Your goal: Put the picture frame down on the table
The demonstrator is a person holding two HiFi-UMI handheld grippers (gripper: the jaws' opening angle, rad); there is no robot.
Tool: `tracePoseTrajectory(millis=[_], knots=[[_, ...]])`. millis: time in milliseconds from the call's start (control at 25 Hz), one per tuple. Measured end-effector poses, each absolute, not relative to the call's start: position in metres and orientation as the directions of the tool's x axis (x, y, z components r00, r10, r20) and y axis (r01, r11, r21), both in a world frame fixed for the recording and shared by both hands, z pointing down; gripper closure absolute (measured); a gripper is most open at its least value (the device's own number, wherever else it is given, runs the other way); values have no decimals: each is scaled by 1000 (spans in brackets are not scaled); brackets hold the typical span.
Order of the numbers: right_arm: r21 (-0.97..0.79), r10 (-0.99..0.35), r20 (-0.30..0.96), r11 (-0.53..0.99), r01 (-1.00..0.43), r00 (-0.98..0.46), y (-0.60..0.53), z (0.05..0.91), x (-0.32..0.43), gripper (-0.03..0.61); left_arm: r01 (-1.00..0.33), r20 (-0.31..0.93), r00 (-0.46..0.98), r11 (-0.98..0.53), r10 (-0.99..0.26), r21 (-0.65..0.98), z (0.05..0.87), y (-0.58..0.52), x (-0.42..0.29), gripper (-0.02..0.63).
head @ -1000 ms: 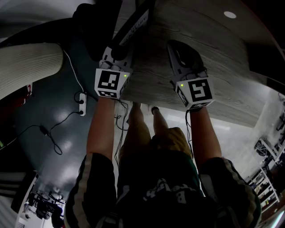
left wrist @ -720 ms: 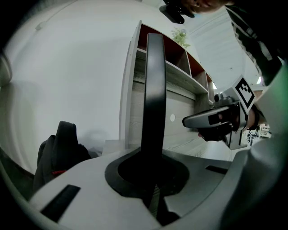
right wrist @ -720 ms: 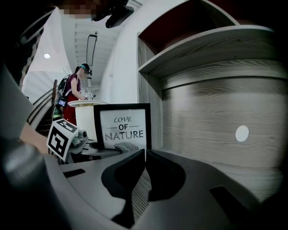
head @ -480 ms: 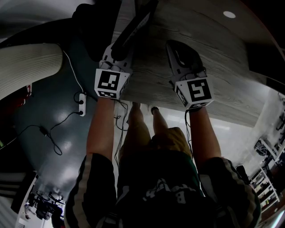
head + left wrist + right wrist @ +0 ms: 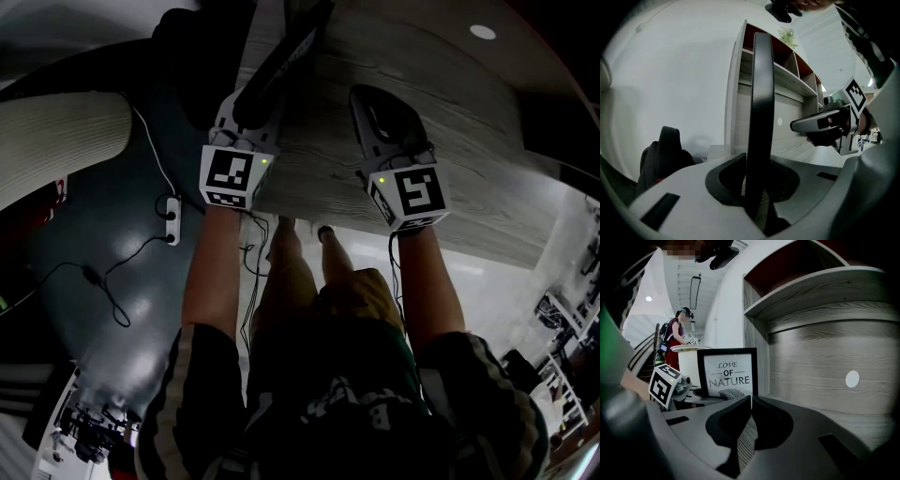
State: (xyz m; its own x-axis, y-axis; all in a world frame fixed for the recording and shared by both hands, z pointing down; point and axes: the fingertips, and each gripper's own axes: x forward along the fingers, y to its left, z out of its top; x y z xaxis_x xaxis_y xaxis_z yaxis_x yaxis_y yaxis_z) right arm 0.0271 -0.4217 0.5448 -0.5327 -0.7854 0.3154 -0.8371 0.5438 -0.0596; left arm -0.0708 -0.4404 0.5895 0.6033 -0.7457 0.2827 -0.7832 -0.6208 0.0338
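Observation:
The black picture frame (image 5: 759, 117) stands upright on its lower edge on the wood-grain table (image 5: 450, 122), edge-on in the left gripper view. Its printed face (image 5: 727, 373) shows in the right gripper view. My left gripper (image 5: 758, 159) straddles the frame's near edge. Its jaws have just been opening, and a sliver of table shows on either side of the frame, so the pads no longer press on it. In the head view the frame (image 5: 281, 56) rises from the left gripper (image 5: 246, 111). My right gripper (image 5: 751, 400) rests shut and empty over the table to the right (image 5: 377, 111).
A grey wooden shelf unit (image 5: 825, 333) rises right behind the table, with a white dot (image 5: 852, 378) on its panel. A dark bag or chair (image 5: 665, 150) sits left of the table. A power strip (image 5: 172, 217) and cables lie on the floor. A person (image 5: 675, 338) stands far off.
The frame's pale face, visible from above one second ago, has turned out of sight and the frame now looks dark and edge-on. Both hands stayed where they were.

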Motion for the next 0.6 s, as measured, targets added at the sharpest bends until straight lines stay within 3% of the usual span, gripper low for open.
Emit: tracePoseTrajectory(millis=[240, 600], knots=[[-64, -784, 319, 543, -837, -533, -425, 547, 28, 545, -774, 288, 614, -632, -735, 38, 592, -439, -71, 499], [-57, -780, 304, 558, -828, -547, -414, 539, 25, 545, -790, 291, 593, -613, -751, 29, 587, -421, -82, 482]])
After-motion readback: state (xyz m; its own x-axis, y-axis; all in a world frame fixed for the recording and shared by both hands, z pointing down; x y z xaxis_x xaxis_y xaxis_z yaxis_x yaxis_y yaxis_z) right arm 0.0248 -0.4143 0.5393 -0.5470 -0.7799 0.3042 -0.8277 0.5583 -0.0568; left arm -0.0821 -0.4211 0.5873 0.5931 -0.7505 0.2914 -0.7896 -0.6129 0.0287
